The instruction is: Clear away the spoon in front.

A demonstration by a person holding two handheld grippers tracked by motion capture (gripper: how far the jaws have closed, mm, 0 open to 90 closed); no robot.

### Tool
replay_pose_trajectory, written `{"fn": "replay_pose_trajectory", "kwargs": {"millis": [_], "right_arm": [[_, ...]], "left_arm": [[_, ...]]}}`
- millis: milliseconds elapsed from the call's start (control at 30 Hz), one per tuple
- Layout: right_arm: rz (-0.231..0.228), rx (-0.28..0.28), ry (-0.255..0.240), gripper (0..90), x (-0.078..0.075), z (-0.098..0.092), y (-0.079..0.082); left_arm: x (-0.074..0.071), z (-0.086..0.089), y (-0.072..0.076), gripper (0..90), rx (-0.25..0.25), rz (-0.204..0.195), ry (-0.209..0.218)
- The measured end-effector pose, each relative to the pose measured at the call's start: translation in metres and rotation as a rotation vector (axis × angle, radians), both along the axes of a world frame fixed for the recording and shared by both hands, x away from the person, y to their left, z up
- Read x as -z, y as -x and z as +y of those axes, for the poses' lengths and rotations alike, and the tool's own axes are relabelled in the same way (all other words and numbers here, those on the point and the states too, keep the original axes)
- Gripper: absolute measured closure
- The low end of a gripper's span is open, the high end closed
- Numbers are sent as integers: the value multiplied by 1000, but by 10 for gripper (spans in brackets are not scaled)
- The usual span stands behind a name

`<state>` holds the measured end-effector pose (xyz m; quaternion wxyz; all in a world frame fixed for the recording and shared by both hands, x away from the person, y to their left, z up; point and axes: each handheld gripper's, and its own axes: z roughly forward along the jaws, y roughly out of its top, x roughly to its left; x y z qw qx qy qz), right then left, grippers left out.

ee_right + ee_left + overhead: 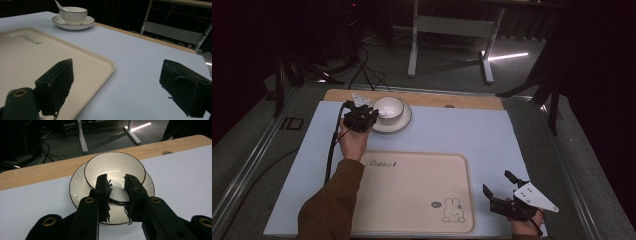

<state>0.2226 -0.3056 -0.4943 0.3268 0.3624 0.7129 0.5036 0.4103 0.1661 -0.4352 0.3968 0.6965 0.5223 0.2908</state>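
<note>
A white bowl (388, 107) with a dark rim stands on a matching saucer (404, 122) at the far left of the pale blue mat (462, 130). My left gripper (371, 114) reaches over the bowl's near rim. In the left gripper view its jaws (115, 178) are shut on a white spoon (117, 192) that rests in the bowl (115, 165) over the saucer (77, 182). The right gripper view shows the spoon handle (58, 5) slanting up out of the bowl (73, 15). My right gripper (496, 181) rests open at the near right, nothing between its jaws (117, 65).
A cream tray (412, 190) with a rabbit print lies on the mat's near half, its corner beside my right gripper (100, 60). The wooden table edge (437, 98) runs behind the bowl. Beyond it are floor cables and a white desk frame (452, 30).
</note>
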Motion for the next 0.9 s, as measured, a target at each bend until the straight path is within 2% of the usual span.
{"fn": "replay_pose_trajectory", "kwargs": {"millis": [500, 900], "right_arm": [[-1, 1, 1, 117, 0, 0, 0], [0, 1, 2, 117, 0, 0, 0]], "left_arm": [[-14, 4, 21, 743, -2, -31, -10], [-16, 12, 40, 743, -10, -41, 17]]}}
